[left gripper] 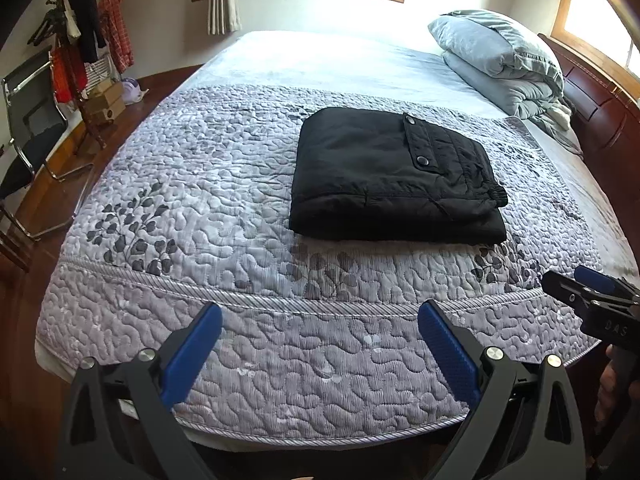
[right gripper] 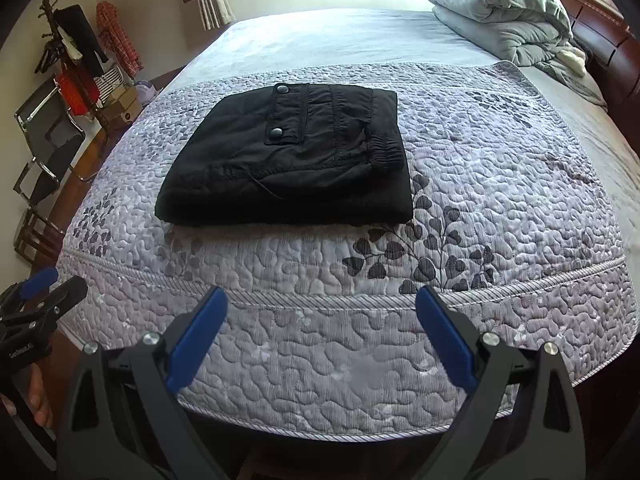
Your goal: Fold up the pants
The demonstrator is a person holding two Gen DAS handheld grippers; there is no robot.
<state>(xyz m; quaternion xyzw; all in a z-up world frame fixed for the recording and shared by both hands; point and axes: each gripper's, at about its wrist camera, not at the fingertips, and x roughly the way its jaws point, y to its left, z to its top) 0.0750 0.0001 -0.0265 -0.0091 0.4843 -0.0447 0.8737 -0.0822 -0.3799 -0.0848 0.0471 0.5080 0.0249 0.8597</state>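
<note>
Black pants [left gripper: 392, 176] lie folded into a compact rectangle on the quilted bed, pocket flap with two snaps on top; they also show in the right wrist view [right gripper: 292, 160]. My left gripper [left gripper: 320, 320] is open and empty, held above the bed's near edge, well short of the pants. My right gripper [right gripper: 322, 304] is open and empty, likewise back from the pants. The right gripper shows at the right edge of the left wrist view [left gripper: 592, 292], and the left gripper at the left edge of the right wrist view [right gripper: 40, 292].
The grey patterned quilt [left gripper: 200, 208] covers the bed. A folded blue-grey duvet and pillow [left gripper: 504, 60] sit at the headboard, far right. A coat rack with clothes [left gripper: 80, 40], a chair [left gripper: 28, 132] and boxes stand on the wooden floor to the left.
</note>
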